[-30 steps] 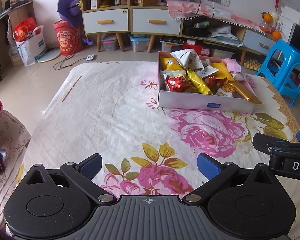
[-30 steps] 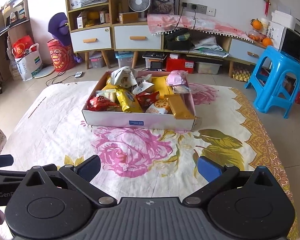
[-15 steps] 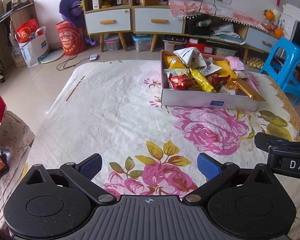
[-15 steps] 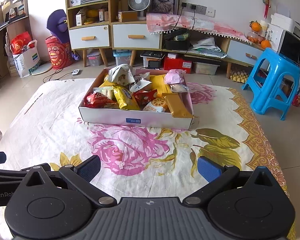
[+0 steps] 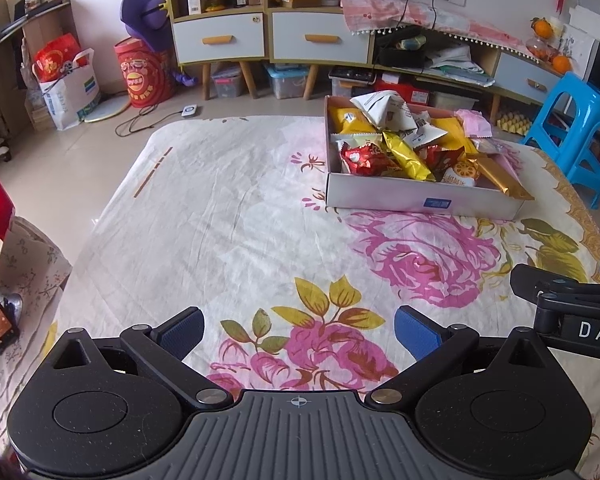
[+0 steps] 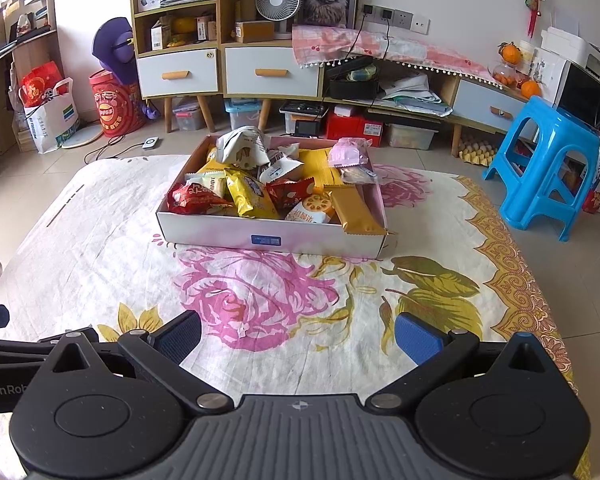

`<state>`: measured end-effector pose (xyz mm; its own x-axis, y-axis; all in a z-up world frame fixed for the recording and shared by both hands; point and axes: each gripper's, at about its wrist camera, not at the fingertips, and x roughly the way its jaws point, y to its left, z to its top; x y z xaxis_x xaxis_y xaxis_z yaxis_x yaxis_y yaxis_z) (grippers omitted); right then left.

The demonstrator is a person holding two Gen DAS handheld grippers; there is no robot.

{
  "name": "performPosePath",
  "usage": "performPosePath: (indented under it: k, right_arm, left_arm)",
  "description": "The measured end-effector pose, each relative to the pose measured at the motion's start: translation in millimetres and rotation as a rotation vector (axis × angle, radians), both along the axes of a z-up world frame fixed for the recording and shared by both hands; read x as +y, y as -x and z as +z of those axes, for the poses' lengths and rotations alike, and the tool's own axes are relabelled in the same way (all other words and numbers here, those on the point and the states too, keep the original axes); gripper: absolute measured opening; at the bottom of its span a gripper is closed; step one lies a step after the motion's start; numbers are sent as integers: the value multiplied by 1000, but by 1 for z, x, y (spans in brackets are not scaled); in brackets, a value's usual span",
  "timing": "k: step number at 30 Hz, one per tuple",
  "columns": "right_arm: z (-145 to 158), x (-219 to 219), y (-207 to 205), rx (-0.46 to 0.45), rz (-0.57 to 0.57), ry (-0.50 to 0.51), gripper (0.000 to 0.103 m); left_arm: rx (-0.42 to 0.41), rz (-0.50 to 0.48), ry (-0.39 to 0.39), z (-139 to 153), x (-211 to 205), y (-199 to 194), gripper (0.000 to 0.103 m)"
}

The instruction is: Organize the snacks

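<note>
1. We see the snack box [image 6: 272,236] heaped with snack packets [image 6: 256,196], resting on the floral cloth [image 6: 100,248] that covers the table.
2. A gold packet [image 6: 358,210] lies along the box's right side, its end overhanging the near wall.
3. Our right gripper [image 6: 298,336] hovers well short of the box, which sits straight ahead of it; its jaws are spread wide, holding nothing.
4. Our left gripper [image 5: 299,332] is likewise spread and empty, with the box ahead to its right.
5. A blue stool [image 6: 548,164] stands beyond the table's right edge.
</note>
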<state>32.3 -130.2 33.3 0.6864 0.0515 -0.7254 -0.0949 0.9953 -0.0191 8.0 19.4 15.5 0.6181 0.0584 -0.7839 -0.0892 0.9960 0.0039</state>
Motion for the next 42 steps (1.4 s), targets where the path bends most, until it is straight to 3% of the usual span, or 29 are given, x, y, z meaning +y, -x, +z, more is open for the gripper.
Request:
performPosePath:
  k: [42]
  right_arm:
    - [-5, 1, 0, 8, -4, 7, 95]
  left_arm:
    - [30, 10, 20, -5, 3, 0, 102]
